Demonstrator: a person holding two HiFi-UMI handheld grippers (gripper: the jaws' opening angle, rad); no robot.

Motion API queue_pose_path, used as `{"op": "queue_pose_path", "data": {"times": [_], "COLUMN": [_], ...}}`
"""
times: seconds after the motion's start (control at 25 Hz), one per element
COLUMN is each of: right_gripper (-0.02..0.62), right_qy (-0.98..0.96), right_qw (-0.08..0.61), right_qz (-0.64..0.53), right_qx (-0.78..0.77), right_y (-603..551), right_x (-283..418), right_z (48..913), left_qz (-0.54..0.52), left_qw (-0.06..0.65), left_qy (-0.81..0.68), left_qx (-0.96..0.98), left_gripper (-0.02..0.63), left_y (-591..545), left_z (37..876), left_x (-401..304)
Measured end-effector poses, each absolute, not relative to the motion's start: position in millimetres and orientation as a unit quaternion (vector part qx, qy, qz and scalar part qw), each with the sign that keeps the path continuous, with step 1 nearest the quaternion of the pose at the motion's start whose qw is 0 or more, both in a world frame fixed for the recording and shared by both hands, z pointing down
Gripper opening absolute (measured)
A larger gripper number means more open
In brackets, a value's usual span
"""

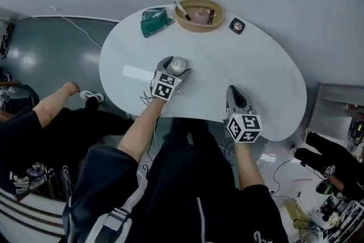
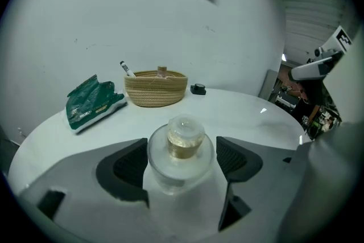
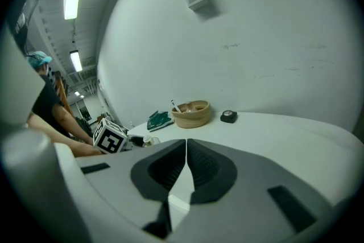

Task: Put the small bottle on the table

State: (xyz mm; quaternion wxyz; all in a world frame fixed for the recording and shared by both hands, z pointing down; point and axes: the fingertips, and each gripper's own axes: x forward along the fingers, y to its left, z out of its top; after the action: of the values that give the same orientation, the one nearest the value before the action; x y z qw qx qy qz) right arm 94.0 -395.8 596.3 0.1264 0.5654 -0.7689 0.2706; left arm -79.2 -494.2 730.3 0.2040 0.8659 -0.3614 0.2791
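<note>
The small clear bottle (image 1: 178,64) stands upright on the white oval table (image 1: 250,60), with yellowish liquid showing under its cap (image 2: 183,132). My left gripper (image 1: 177,66) has a jaw on either side of it. In the left gripper view the left gripper (image 2: 183,152) stands wide; a thin gap shows between the right pad and the bottle, so the pads do not press it. My right gripper (image 1: 232,91) rests near the table's front edge, apart from the bottle. In its own view the right gripper (image 3: 186,145) is shut with nothing in it.
At the table's far side stand a woven basket (image 1: 198,15) with a marker (image 1: 181,8) leaning on it, a green packet (image 1: 154,21) and a small black object (image 1: 237,25). Another person's arm (image 1: 57,101) reaches in at the left, below the table edge.
</note>
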Motion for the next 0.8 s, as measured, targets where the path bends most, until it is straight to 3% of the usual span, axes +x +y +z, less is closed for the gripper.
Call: {"op": "queue_pose_path", "data": {"times": [0.08,0.24,0.52,0.8], "right_gripper": [0.000,0.000,-0.005,-0.005], "right_qy": [-0.775,-0.789,-0.807,-0.824], "right_qw": [0.122,0.114,0.109,0.097], "right_qz": [0.263,0.247,0.212,0.172], "right_qx": [0.561,0.550,0.540,0.531], "right_y": [-399.5,-406.5,-413.9,-428.2], "right_x": [92.0,84.4,75.2,68.7], "right_z": [591.6,581.2,555.4,528.7], "left_qz": [0.268,0.245,0.196,0.144], "left_qw": [0.203,0.189,0.151,0.102], "left_qy": [-0.370,-0.384,-0.411,-0.444], "left_qx": [0.866,0.870,0.877,0.878], "left_gripper": [0.385,0.286,0.002,0.002], "left_y": [-489.3,-477.3,-456.3,-453.9], "left_z": [717.8,689.2,621.8,550.8], "left_x": [-85.3,-98.2,-112.4,-121.2]}}
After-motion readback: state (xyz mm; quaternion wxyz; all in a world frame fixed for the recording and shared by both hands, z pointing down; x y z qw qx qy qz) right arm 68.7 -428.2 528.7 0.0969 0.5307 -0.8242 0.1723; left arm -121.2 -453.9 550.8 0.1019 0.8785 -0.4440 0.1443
